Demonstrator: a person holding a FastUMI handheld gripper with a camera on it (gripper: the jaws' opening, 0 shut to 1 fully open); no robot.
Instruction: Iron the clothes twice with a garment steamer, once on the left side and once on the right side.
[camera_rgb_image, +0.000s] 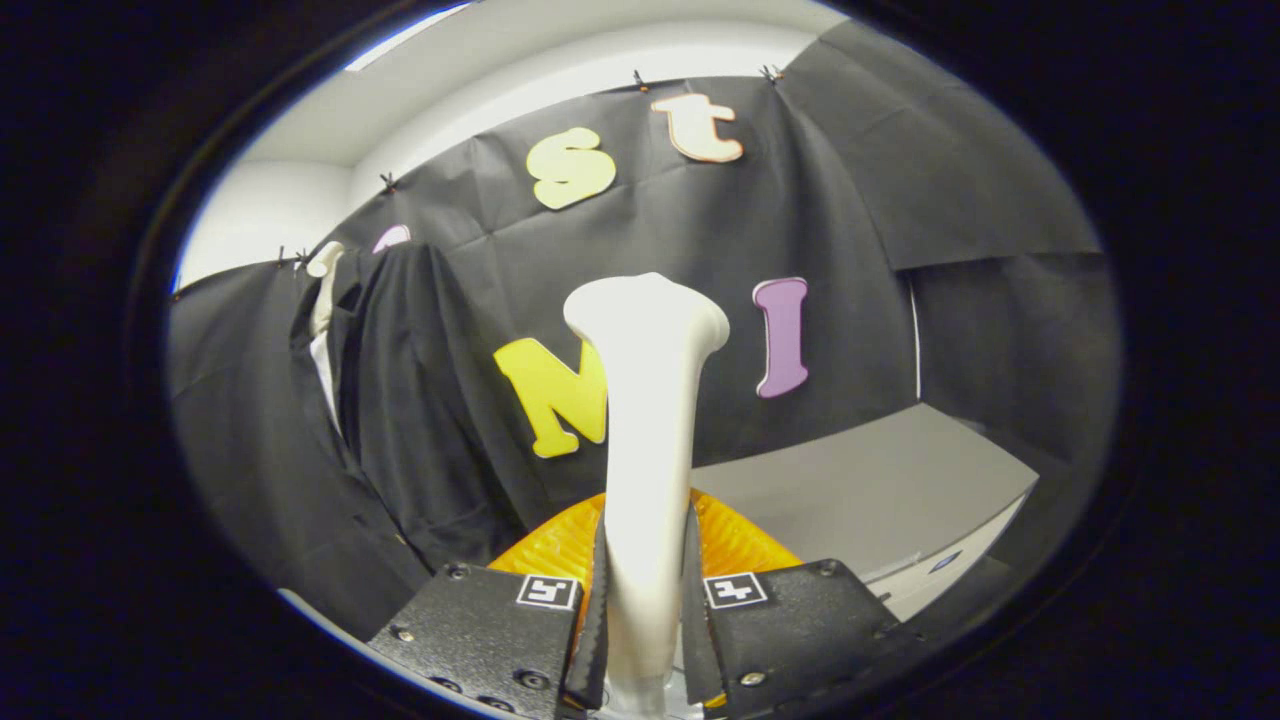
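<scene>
Both black fingers (598, 610) of the gripper (645, 610) press the white garment steamer's (645, 420) neck from either side, jaws nearly closed around it. Its lower end is cut off below; an orange base (740, 545) is largely hidden behind the fingers. Smooth and flaring at the top, it stands upright right of a dark hanging garment (410, 400)

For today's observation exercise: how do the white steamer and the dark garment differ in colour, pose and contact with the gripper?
The steamer is white, the garment black. The steamer stands upright between the gripper fingers, clamped; the garment hangs draped beyond them, untouched. The steamer is rigid, the garment folded cloth.
</scene>
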